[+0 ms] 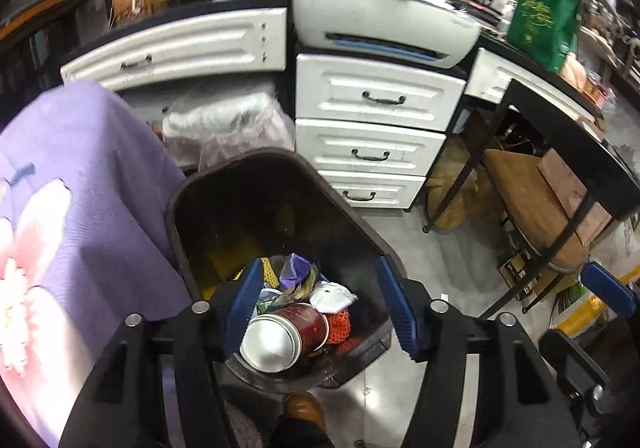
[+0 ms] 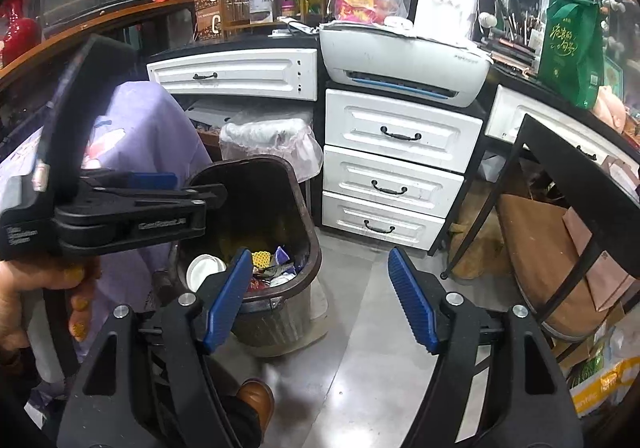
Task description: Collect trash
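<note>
A dark brown trash bin (image 1: 208,184) stands on the floor, holding a red paper cup (image 1: 286,336) lying on its side, a white crumpled paper (image 1: 332,296), wrappers and orange netting. My left gripper (image 1: 316,308) is open and empty, right above the bin's near rim. In the right wrist view the same bin (image 2: 304,208) sits left of centre, with the left gripper (image 2: 192,188) over it. My right gripper (image 2: 320,296) is open and empty over the floor, to the right of the bin.
A white drawer cabinet (image 1: 372,128) with a printer (image 1: 384,24) on top stands behind the bin. A second bin with a clear liner (image 2: 268,140) is behind it. A purple flowered cloth (image 1: 80,188) hangs on the left. A black-framed table (image 2: 580,176) with boxes stands right.
</note>
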Tool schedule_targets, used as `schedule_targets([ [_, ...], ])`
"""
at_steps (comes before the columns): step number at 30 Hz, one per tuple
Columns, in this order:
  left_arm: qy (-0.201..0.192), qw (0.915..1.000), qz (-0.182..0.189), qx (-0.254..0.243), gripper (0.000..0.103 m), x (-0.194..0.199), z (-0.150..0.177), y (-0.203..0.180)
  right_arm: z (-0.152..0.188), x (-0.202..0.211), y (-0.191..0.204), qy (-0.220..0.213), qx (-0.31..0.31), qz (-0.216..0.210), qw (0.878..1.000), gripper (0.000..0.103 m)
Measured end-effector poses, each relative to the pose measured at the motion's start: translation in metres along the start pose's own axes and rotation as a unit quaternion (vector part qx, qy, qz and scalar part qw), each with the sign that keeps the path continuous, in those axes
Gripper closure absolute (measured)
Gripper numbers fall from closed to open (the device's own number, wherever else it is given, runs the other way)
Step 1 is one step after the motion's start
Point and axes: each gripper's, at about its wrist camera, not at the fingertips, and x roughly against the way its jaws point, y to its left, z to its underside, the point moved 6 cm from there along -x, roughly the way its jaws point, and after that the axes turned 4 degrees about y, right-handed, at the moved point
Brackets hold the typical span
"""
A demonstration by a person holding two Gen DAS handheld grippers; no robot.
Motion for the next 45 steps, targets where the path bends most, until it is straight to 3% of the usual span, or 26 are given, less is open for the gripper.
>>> schedule_targets([
  [3,-0.023,0.9997,-0.006,-0.004,0.036,0.023,0.003,-0.003,0.000,0.020,0.007,-0.011,0.001,-0.001,1.000,0.022],
  [9,-0.084,0.9959,-0.032,-0.011,0.025,0.100,0.018,0.005,-0.007,0.069,0.037,-0.039,0.015,-0.023,0.999,0.021],
  [13,-0.131,0.9905,-0.043,-0.002,0.012,0.158,0.036,0.018,-0.009,0.111,0.068,-0.068,0.022,-0.041,0.997,0.013],
  [18,-0.178,0.9801,-0.087,0.009,0.005,0.228,0.074,0.041,-0.002,0.162,0.116,-0.100,0.044,-0.068,0.992,0.010],
  [25,-0.185,0.9701,-0.154,0.033,0.005,0.293,0.130,0.077,0.020,0.223,0.166,-0.140,0.070,-0.089,0.984,0.006],
  [30,-0.194,0.9552,-0.205,0.090,0.005,0.342,0.183,0.103,0.047,0.262,0.184,-0.165,0.072,-0.079,0.980,0.006],
  [33,-0.193,0.9473,-0.229,0.114,0.005,0.360,0.208,0.106,0.065,0.278,0.191,-0.156,0.077,-0.103,0.979,0.006],
  [37,-0.188,0.9483,-0.212,0.144,0.005,0.376,0.238,0.104,0.083,0.295,0.195,-0.156,0.087,-0.098,0.979,0.006],
  [45,-0.241,0.9352,-0.201,0.165,0.005,0.399,0.259,0.095,0.101,0.311,0.197,-0.174,0.089,-0.108,0.975,0.006],
])
